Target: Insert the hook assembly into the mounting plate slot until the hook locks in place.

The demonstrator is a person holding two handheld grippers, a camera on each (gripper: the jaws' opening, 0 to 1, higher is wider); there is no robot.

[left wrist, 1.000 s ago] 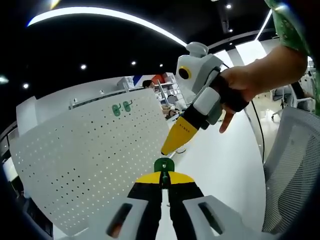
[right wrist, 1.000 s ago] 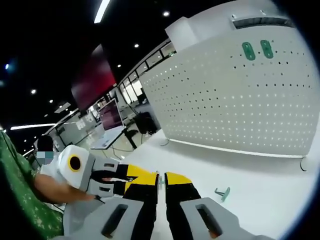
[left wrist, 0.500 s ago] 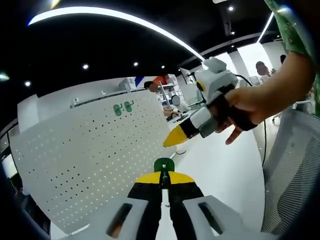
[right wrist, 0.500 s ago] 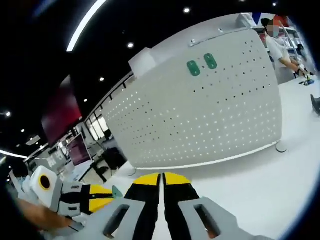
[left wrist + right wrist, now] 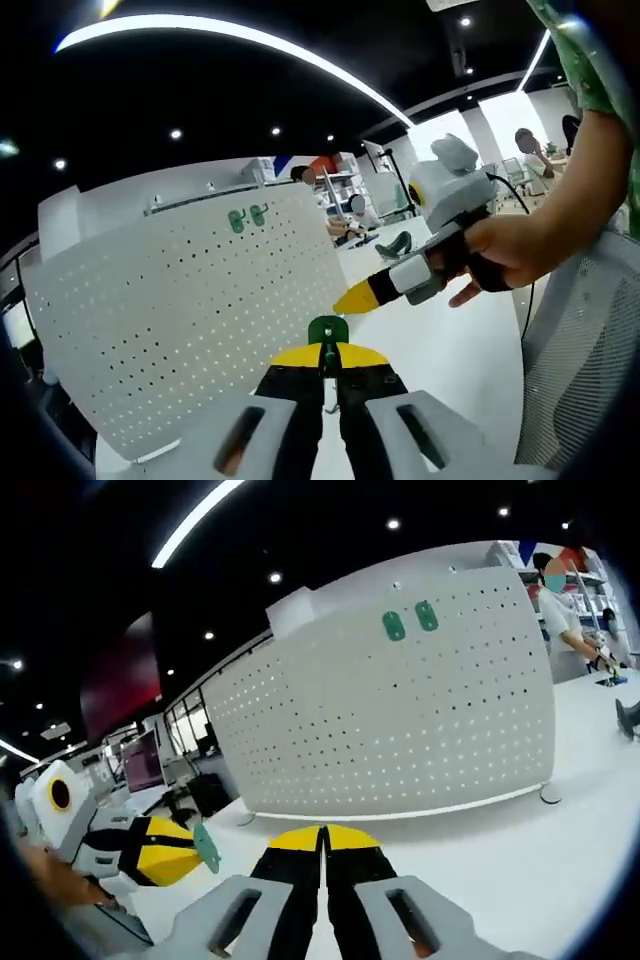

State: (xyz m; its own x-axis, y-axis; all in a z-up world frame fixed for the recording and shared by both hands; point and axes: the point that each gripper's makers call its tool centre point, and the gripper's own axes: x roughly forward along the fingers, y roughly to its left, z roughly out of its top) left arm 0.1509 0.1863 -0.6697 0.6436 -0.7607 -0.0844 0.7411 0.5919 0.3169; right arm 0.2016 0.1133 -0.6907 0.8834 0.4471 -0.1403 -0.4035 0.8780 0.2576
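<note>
The green hook assembly [image 5: 327, 330] is sitting pinched between the closed yellow tips of the left tool [image 5: 328, 357], its round green head poking up just above them. In the right gripper view the same piece [image 5: 207, 847] is showing at the end of that left tool [image 5: 190, 857], which is coming in from the left edge and is being held by a hand [image 5: 45, 875].

Beyond the hook, the white perforated mounting plate [image 5: 190, 320] is standing upright on the white worktop [image 5: 450, 350]. Two green hooks [image 5: 245, 216] are already hanging side by side near its top edge; in the right gripper view they [image 5: 410, 621] are sitting high on the plate [image 5: 400, 720], well apart from the held hook.

The right tool [image 5: 323, 837] is pointing toward the plate with its yellow-tipped jaws pressed together on nothing. In the left gripper view it [image 5: 349, 298] is hovering above the worktop, just right of the held hook, gripped by a hand [image 5: 500, 262].

A mesh chair back [image 5: 580, 340] is standing at the right edge.
</note>
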